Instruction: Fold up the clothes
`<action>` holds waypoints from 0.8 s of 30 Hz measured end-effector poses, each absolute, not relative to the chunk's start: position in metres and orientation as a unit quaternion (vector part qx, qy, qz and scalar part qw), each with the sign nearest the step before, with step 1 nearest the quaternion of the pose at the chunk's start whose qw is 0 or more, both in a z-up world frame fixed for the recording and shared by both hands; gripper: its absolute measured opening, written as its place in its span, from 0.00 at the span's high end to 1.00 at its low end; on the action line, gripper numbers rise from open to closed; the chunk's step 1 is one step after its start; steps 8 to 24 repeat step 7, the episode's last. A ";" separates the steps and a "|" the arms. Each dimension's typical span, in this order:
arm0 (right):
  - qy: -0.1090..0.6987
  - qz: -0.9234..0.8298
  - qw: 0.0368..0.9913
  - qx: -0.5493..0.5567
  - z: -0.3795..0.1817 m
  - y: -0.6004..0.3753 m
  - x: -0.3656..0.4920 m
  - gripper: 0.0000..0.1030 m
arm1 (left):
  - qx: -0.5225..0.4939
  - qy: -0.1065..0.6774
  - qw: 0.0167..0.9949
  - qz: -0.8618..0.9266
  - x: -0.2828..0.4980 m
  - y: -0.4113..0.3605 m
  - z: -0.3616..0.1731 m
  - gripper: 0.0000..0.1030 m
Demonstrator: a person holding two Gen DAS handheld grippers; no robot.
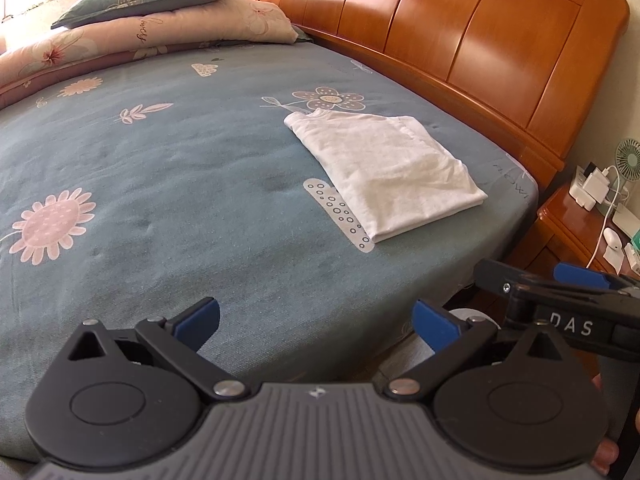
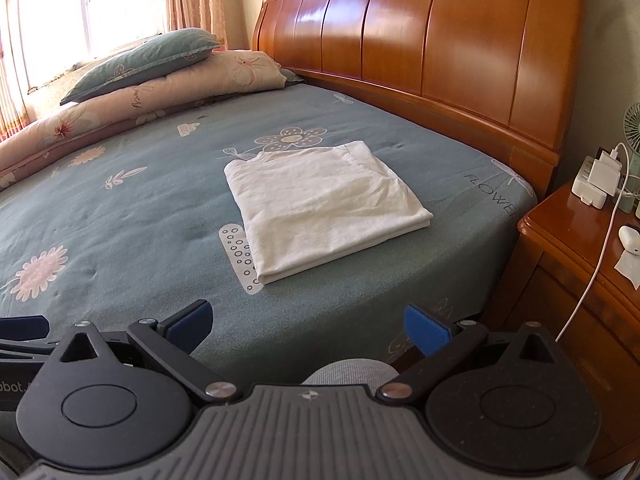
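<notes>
A white garment (image 1: 384, 172) (image 2: 328, 204) lies folded into a flat rectangle on the blue-green flowered bed sheet (image 1: 168, 184) (image 2: 132, 216), near the headboard corner. My left gripper (image 1: 316, 322) is open over the near edge of the bed, well short of the garment, with nothing between its blue pads. My right gripper (image 2: 308, 326) is open too, also back from the garment and empty. The right gripper (image 1: 576, 280) shows at the right edge of the left wrist view. A blue pad of the left gripper (image 2: 24, 326) peeks in at the left of the right wrist view.
A wooden headboard (image 1: 460, 28) (image 2: 420, 40) runs along the far side. Pillows and a rolled quilt (image 1: 132, 32) (image 2: 152, 76) lie at the far left. A wooden nightstand (image 2: 580, 264) with chargers, a cable and a small fan stands to the right of the bed.
</notes>
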State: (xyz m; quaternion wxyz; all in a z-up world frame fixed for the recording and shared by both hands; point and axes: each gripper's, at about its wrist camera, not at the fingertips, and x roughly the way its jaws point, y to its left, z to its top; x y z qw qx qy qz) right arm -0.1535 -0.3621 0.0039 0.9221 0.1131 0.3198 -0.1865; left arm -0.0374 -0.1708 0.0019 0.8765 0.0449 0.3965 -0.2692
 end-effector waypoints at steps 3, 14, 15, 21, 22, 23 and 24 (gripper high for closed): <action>0.319 -0.184 0.923 0.113 0.004 -0.362 -0.154 0.00 | 0.041 0.390 0.879 -0.270 -0.038 -0.169 0.004 0.01; 0.318 -0.182 0.924 0.108 0.006 -0.359 -0.154 0.00 | 0.038 0.385 0.881 -0.272 -0.039 -0.167 0.006 0.01; 0.318 -0.182 0.924 0.108 0.006 -0.359 -0.154 0.00 | 0.038 0.385 0.881 -0.272 -0.039 -0.167 0.006 0.01; 0.318 -0.182 0.924 0.108 0.006 -0.359 -0.154 0.00 | 0.038 0.385 0.881 -0.272 -0.039 -0.167 0.006 0.01; 0.318 -0.182 0.924 0.108 0.006 -0.359 -0.154 0.00 | 0.038 0.385 0.881 -0.272 -0.039 -0.167 0.006 0.01; 0.318 -0.182 0.924 0.108 0.006 -0.359 -0.154 0.00 | 0.038 0.385 0.881 -0.272 -0.039 -0.167 0.006 0.01; 0.318 -0.182 0.924 0.108 0.006 -0.359 -0.154 0.00 | 0.038 0.385 0.881 -0.272 -0.039 -0.167 0.006 0.01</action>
